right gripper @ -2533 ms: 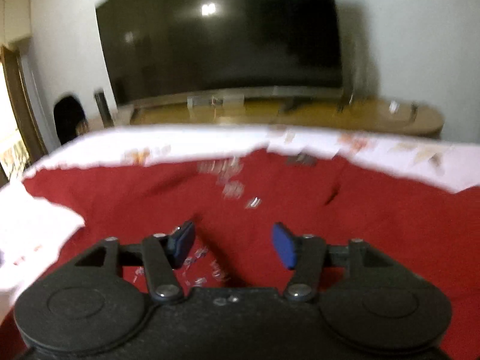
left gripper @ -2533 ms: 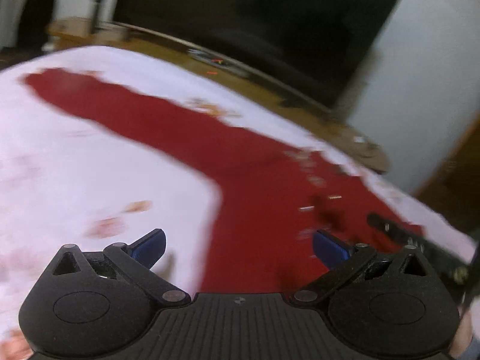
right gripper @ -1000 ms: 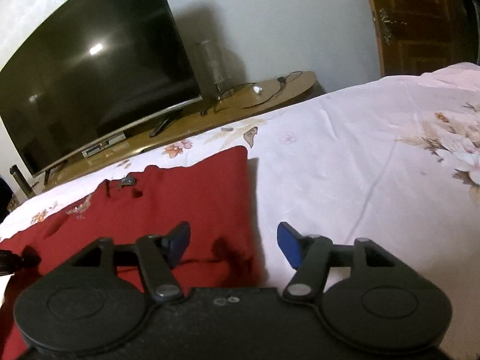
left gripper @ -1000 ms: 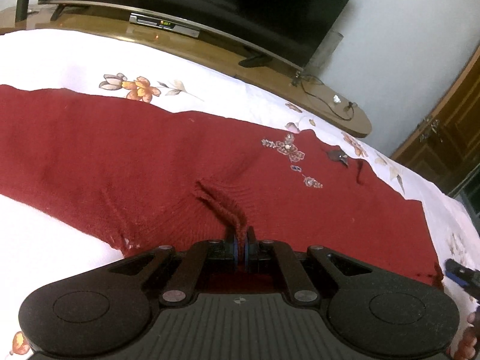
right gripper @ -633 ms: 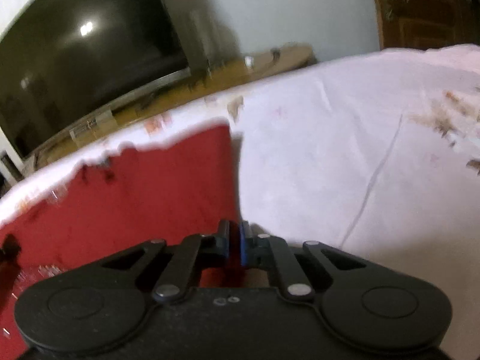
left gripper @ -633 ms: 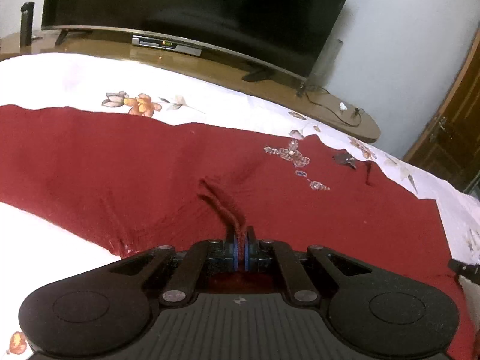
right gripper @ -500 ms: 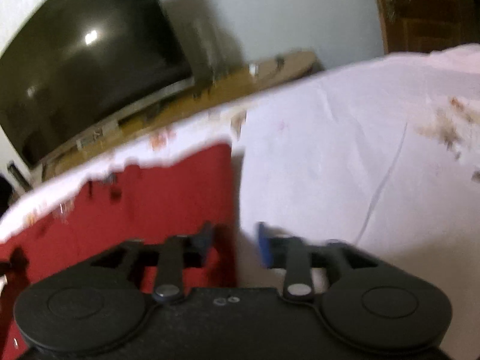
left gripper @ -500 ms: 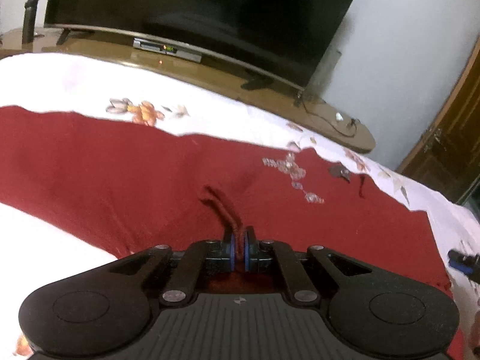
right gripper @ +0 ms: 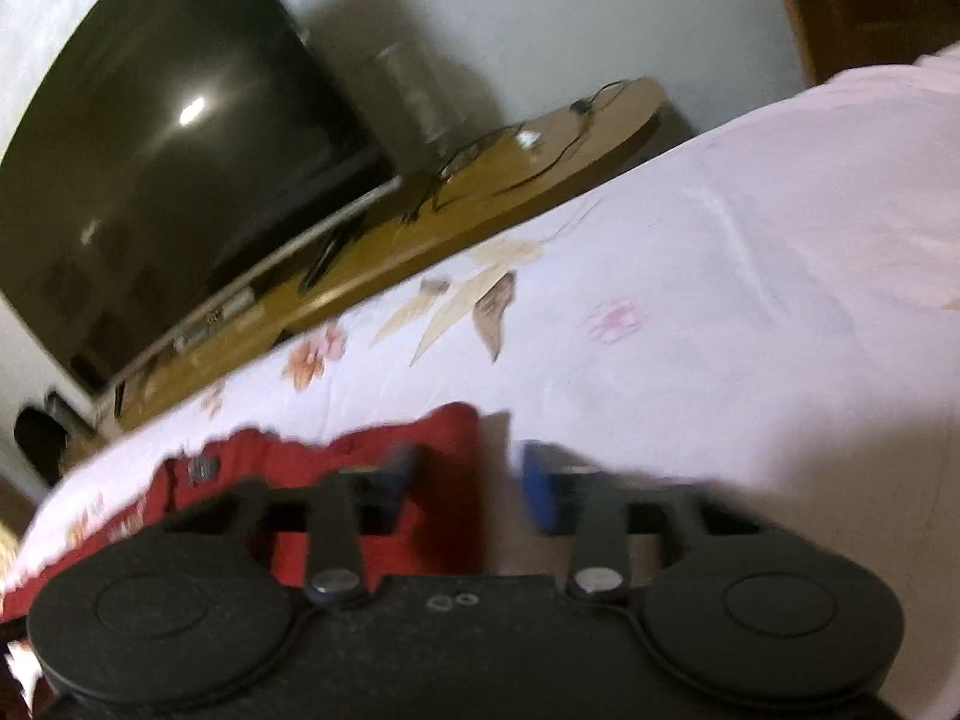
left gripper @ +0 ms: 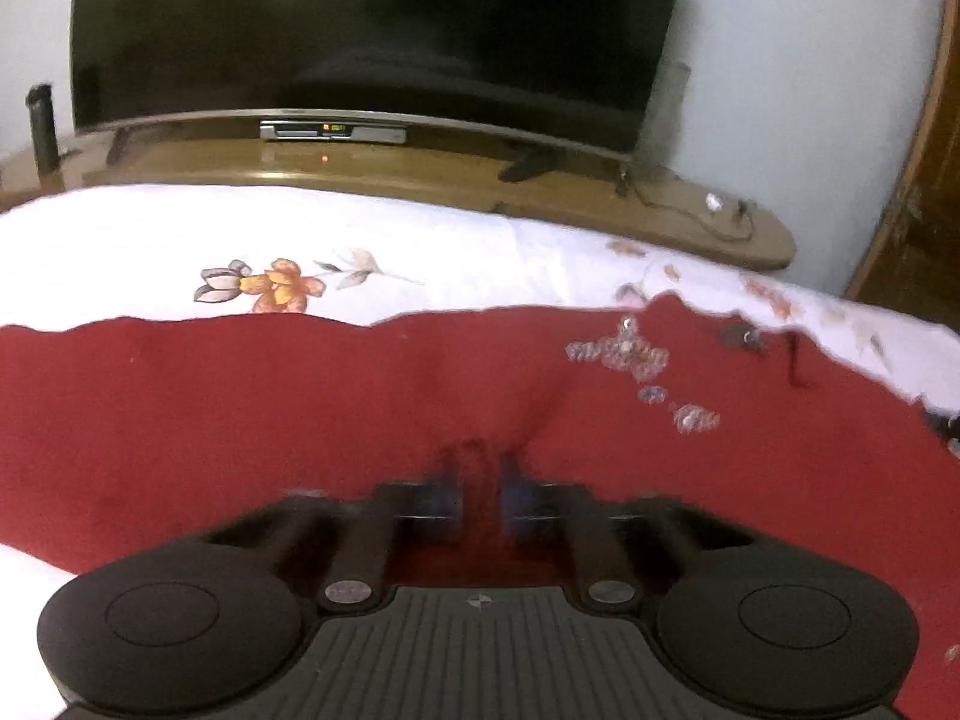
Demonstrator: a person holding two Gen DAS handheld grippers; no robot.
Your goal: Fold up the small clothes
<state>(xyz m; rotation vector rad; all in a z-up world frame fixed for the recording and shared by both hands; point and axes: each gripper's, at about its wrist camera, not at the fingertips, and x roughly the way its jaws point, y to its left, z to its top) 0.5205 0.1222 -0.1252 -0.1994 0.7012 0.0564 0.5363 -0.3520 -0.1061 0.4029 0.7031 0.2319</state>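
A dark red knitted sweater (left gripper: pixel 240 408) with a beaded motif (left gripper: pixel 624 354) lies spread on the white floral bed sheet (left gripper: pixel 420 240). My left gripper (left gripper: pixel 483 480) sits low over its middle. Its jaws are closing on a raised fold of the red knit pinched between the blue pads, which are blurred. In the right wrist view the sweater's far right corner (right gripper: pixel 282 450) shows. My right gripper (right gripper: pixel 468 480) straddles that edge. Its jaws are closing but still apart, the left pad over red cloth, the right pad over bare sheet (right gripper: pixel 720 300).
A large dark television (left gripper: pixel 360 30) stands on a long wooden stand (left gripper: pixel 420 174) just beyond the bed's far edge, with cables on its right end. A wooden door (left gripper: pixel 924 210) is at the far right. White sheet stretches right of the sweater.
The right gripper has slid along the sweater's right edge toward its far corner and tilted; its jaws stand narrower than a second ago. The left gripper keeps its pinch and now faces the television.
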